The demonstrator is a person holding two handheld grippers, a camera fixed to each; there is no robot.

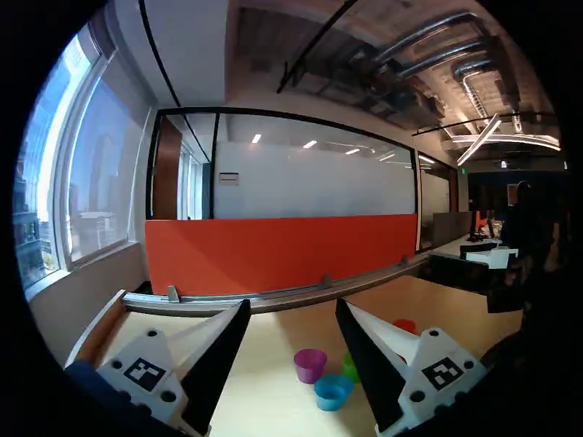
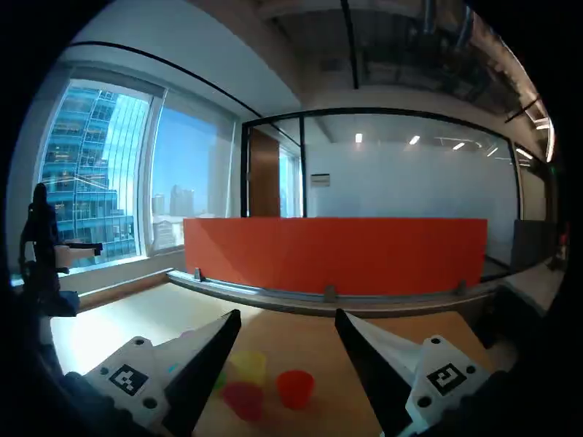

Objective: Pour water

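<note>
While both grippers hang above the pale wooden surface [image 1: 277, 379], each points toward the orange partition [image 1: 280, 251] that stands along the surface's far edge. The left gripper [image 1: 292, 304] has its fingers spread wide, with nothing between them. Seen from the left gripper view, four cups stand on the near side of the partition. A purple cup [image 1: 310, 364] sits upright in the gap between the fingers. A blue cup [image 1: 331, 392] is just beside it and farther from the partition. A green cup [image 1: 350, 368] is partly hidden behind one finger, and a red cup [image 1: 405, 325] is the closest of the four to the partition. A metal rail [image 1: 291, 297] runs along the foot of the partition, and a person [image 1: 525, 226] shows as a dark shape off its far end. The right gripper [image 2: 287, 315] is also spread wide and grips nothing. In the right gripper view, a yellow cup [image 2: 249, 366], an orange-red cup [image 2: 295, 387] and a dark red cup [image 2: 244, 399] stand close together on the near side of the partition. The yellow cup is the nearest of these to it. A tall window [image 2: 98, 175] meets the end of the partition. I cannot tell whether any cup holds water.
</note>
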